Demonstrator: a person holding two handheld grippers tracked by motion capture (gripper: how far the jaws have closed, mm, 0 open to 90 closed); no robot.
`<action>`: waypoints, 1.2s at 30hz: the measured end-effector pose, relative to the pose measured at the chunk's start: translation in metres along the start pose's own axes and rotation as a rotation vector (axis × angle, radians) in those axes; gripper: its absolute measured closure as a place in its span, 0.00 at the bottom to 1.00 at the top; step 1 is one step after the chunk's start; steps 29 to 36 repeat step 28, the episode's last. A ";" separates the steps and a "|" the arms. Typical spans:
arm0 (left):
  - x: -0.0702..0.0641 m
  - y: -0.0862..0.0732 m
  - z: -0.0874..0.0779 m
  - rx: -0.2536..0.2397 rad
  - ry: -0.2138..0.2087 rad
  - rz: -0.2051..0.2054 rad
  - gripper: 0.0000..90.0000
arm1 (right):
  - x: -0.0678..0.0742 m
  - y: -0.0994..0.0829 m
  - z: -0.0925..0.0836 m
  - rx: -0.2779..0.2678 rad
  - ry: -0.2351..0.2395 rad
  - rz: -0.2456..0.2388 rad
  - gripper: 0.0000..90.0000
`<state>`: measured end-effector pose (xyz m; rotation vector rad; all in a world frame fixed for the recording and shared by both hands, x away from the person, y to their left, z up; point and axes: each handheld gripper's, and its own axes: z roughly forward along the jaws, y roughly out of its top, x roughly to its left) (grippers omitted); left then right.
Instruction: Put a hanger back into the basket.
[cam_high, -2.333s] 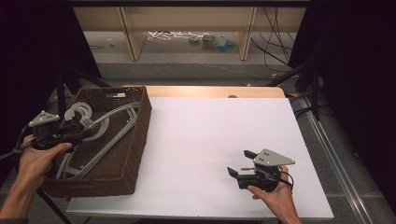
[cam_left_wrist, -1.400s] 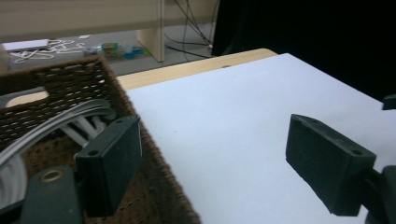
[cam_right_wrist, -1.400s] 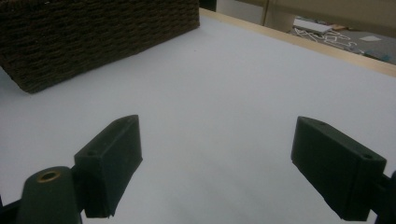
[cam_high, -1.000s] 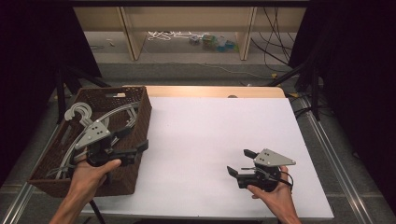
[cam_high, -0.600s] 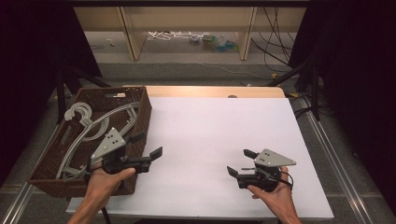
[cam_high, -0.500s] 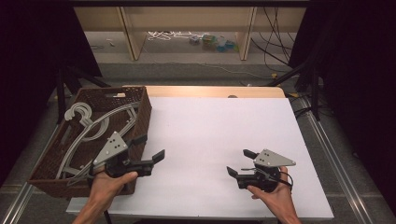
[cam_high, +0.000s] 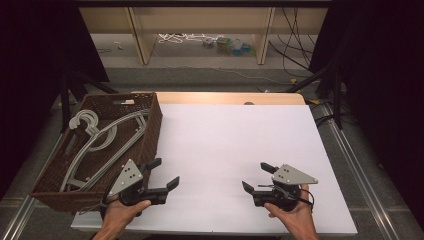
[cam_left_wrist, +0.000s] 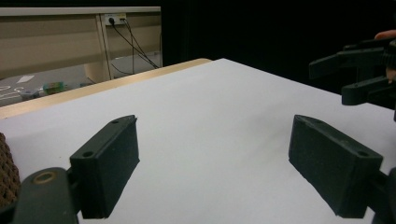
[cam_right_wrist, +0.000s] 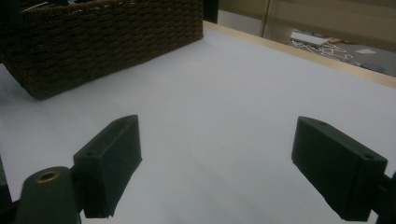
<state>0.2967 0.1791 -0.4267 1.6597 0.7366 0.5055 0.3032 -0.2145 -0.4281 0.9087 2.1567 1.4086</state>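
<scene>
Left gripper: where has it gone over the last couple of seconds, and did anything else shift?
The left gripper moved from over the basket's far left side rightward and toward the person, out onto the white table, open and empty. The right gripper, basket and hangers stayed as they were.

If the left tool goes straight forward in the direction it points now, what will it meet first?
Probably the right tool. The left tool points across the bare white table, with nothing lying between; in its own view the right tool sits ahead, toward the right edge, so it might pass just beside it.
</scene>
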 end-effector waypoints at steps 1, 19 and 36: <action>0.000 -0.002 0.000 -0.004 0.004 -0.005 0.18 | 0.001 -0.001 -0.001 -0.014 -0.013 0.002 0.18; -0.001 -0.012 -0.004 0.017 0.005 -0.023 0.18 | 0.011 -0.012 -0.009 0.016 0.018 0.032 0.18; -0.001 -0.011 -0.005 0.009 0.003 -0.017 0.18 | 0.010 -0.011 -0.008 0.014 0.005 0.022 0.18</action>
